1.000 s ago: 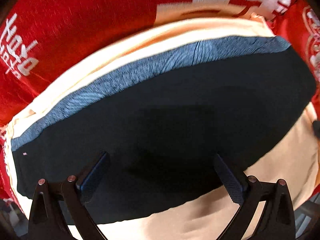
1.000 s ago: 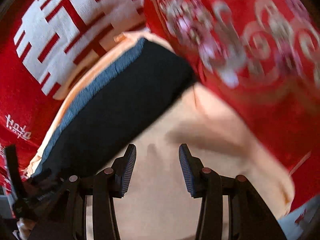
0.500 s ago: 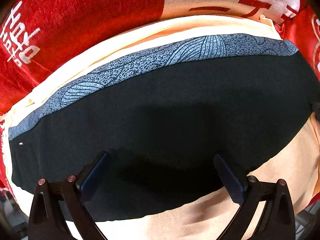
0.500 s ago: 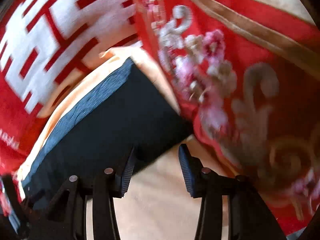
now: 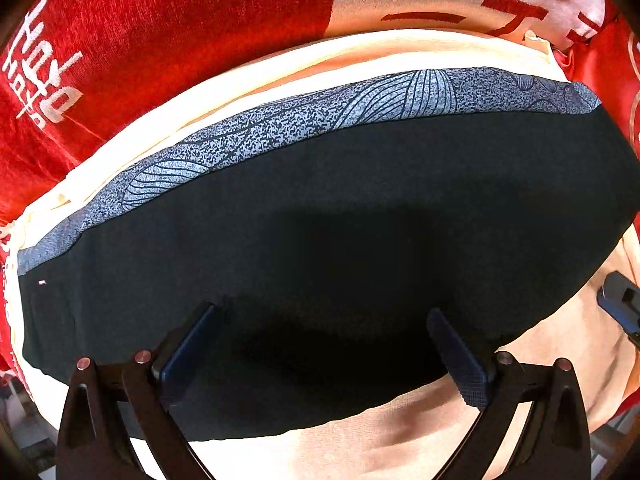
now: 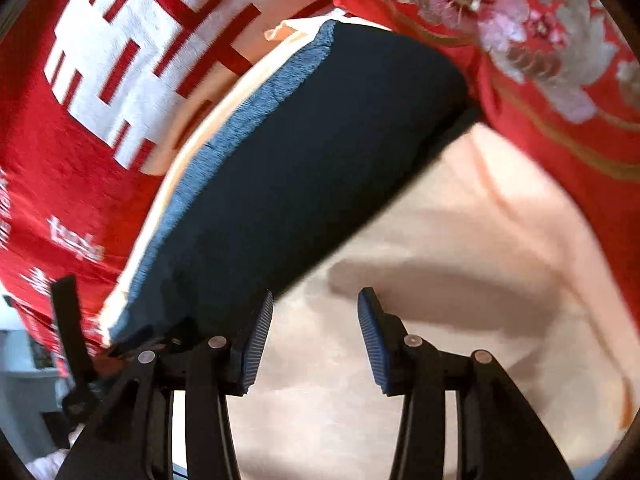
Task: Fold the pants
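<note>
Pants [image 5: 340, 232], dark with a patterned grey band [image 5: 360, 108], lie flat as a folded slab on cream cloth [image 5: 460, 432] over a red blanket [image 5: 160, 40]. Left gripper [image 5: 324, 344] released, wide, hovering above the pants. Right gripper [image 6: 314, 332] released, empty, over cream cloth just right of the near edge. Risk: pinching the cream cloth along with the edge, dragging the fold askew.

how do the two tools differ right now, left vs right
The left tool has its jaws spread wide; the right tool has them set much narrower. The left tool sits over the dark pants; the right tool sits beside the pants' edge, over the cream cloth. Both are open with nothing between the pads.
</note>
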### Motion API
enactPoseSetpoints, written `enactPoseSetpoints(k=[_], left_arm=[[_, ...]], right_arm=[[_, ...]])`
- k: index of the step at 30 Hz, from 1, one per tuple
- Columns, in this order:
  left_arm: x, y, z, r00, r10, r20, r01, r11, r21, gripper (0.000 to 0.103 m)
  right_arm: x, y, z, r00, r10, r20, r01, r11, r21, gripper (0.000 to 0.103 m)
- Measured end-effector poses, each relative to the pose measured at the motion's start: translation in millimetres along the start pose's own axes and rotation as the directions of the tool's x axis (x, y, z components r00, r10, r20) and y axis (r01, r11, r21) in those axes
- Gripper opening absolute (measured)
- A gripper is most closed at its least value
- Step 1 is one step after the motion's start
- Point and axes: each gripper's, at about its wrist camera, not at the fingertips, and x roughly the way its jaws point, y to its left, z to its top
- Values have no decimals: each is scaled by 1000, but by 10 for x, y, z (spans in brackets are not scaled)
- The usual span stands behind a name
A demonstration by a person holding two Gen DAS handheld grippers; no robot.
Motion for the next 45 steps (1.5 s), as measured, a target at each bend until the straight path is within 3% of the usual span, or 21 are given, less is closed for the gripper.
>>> enactPoseSetpoints(k=[10,17,27,32,33,34,35,36,38,41,43,45], left_arm=[[28,64,-1,1000,-16,-1,16,1000,-4,103],[76,81,-12,1000,-21,-2,21,1000,-2,103],[85,87,-2,1000,-18,6,18,1000,8,103],[82,75,9,1000,-16,9,16,1000,15,103],[60,75,21,1000,-16,9,16,1000,19,103],[19,77,34,1000,-20,16,20,1000,16,101],[-21,81,43,999,-30,24,30,1000,9,86],[-82,81,68,998,-61,25,61,998,-9,73],[-165,60,123,993,-115,31,117,993,-35,72],[-338,-87,201,969,-219,110,222,975,-17,72],[-351,-266,214,960,-237,147,234,971,40,72],[-175,-397,203,963,-241,123,235,970,63,72]], right_arm=[[-66,-253,1,990,110,93,-121,986,116,48],[-88,-394,-38,973,135,186,-173,964,203,48],[-11,-355,305,951,175,256,-226,956,187,50],[109,-358,463,949,192,250,-241,953,184,50],[125,-372,485,950,198,240,-249,947,204,49],[121,-385,506,955,195,223,-247,940,234,39],[126,-392,518,961,189,201,-237,939,250,18],[114,-394,524,962,202,184,-246,935,256,17],[51,-355,525,961,215,176,-252,940,231,15],[-92,-197,517,963,202,179,-230,961,153,15],[-177,-80,506,964,197,180,-217,971,100,15],[-250,57,492,967,178,180,-187,982,33,15]])
